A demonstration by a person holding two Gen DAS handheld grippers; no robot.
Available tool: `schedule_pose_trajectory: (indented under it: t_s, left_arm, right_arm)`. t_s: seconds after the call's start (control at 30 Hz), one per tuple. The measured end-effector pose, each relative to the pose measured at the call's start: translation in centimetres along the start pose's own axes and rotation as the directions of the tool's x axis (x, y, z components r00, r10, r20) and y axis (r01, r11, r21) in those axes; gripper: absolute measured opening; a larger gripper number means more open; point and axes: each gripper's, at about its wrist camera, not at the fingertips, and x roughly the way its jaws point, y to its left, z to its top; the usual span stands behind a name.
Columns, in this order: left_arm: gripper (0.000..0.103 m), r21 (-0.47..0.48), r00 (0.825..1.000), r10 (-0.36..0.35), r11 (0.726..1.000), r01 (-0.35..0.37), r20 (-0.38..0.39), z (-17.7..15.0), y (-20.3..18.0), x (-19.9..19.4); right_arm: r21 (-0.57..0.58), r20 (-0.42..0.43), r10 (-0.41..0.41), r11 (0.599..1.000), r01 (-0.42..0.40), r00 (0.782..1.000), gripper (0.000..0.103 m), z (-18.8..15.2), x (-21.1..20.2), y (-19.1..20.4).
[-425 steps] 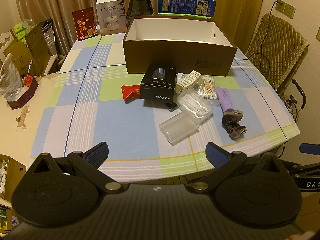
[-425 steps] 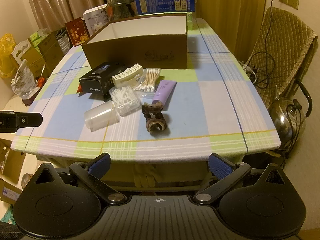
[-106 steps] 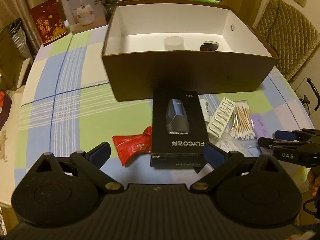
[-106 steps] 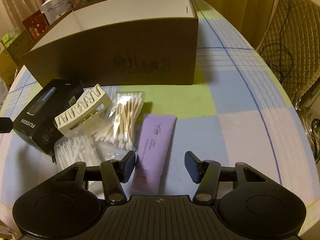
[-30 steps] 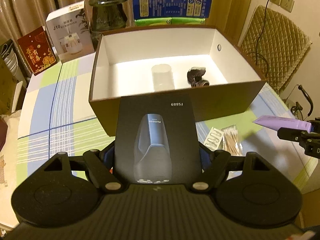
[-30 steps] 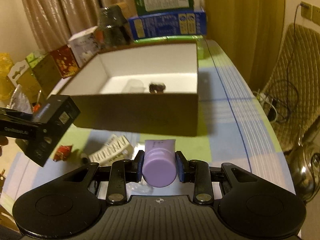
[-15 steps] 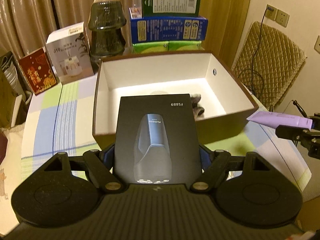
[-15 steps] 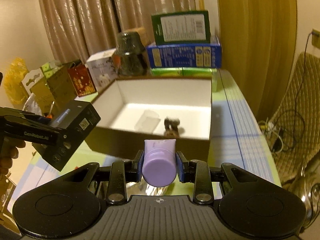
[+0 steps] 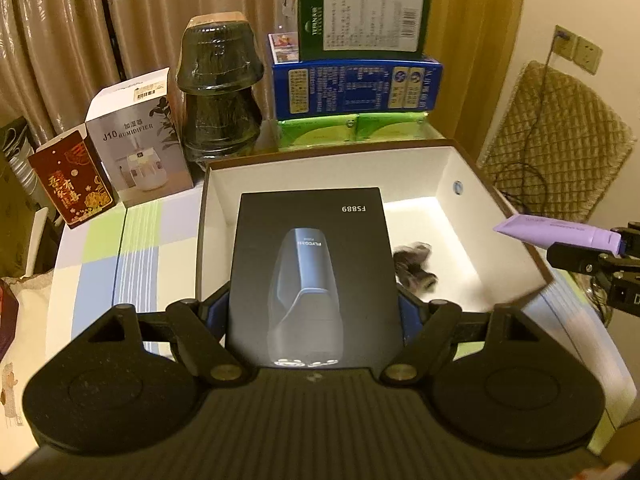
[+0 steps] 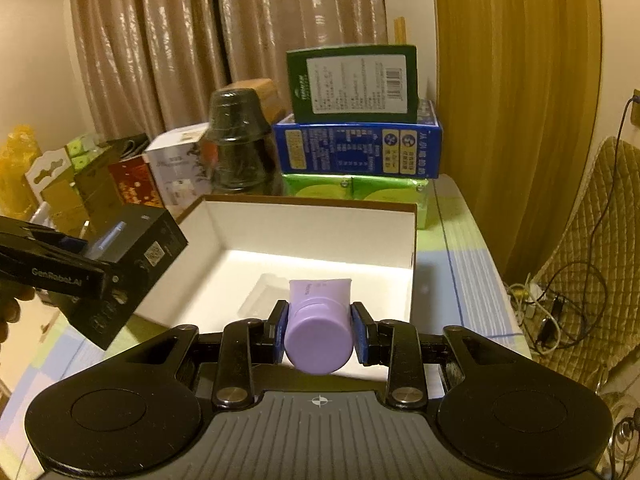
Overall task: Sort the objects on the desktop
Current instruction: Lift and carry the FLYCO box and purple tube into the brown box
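Black shaver box [image 9: 314, 276] sits clamped between left gripper [image 9: 314, 314] pads; right gripper [image 10: 319, 330] pinches purple tube [image 10: 319, 328] by its cap

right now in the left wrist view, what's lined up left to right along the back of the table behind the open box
red gift box → white humidifier box → dark stacked glass bowls → blue carton, which carries a green box and sits on green packs.
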Motion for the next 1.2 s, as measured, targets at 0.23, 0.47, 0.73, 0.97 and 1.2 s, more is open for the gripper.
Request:
schedule_pose_trajectory:
  t_s: [0.23, 0.47, 0.73, 0.97, 1.2]
  left_arm:
    - [0.076, -0.018, 0.998, 0.018, 1.000, -0.019, -0.060, 2.4, 0.9, 5.1]
    - [0.076, -0.002, 0.989, 0.054, 0.998, -0.055, -0.135, 4.1, 1.7, 10.8]
    - [0.076, 0.001, 0.976, 0.064, 0.998, -0.065, -0.211, 5.1, 2.1, 16.8]
    - [0.077, 0.041, 0.969, 0.077, 0.997, -0.070, -0.233, 5.4, 1.6, 19.6]
    - [0.078, 0.045, 0.974, 0.069, 0.997, -0.061, -0.216, 5.6, 1.6, 19.9]
  right_arm:
    - [0.017, -0.032, -0.024, 1.000, 0.024, 0.999, 0.030, 1.7, 4.8, -1.5]
    - [0.017, -0.063, -0.059, 0.998, 0.060, 0.996, 0.030, 2.8, 9.3, -2.4]
    - [0.018, -0.113, -0.076, 0.997, 0.079, 0.991, 0.030, 3.6, 13.6, -2.8]
    - [0.002, -0.135, -0.095, 0.995, 0.096, 0.986, 0.030, 4.2, 15.8, -3.0]
    - [-0.008, -0.150, -0.097, 0.995, 0.097, 0.984, 0.030, 4.5, 17.3, -2.8]
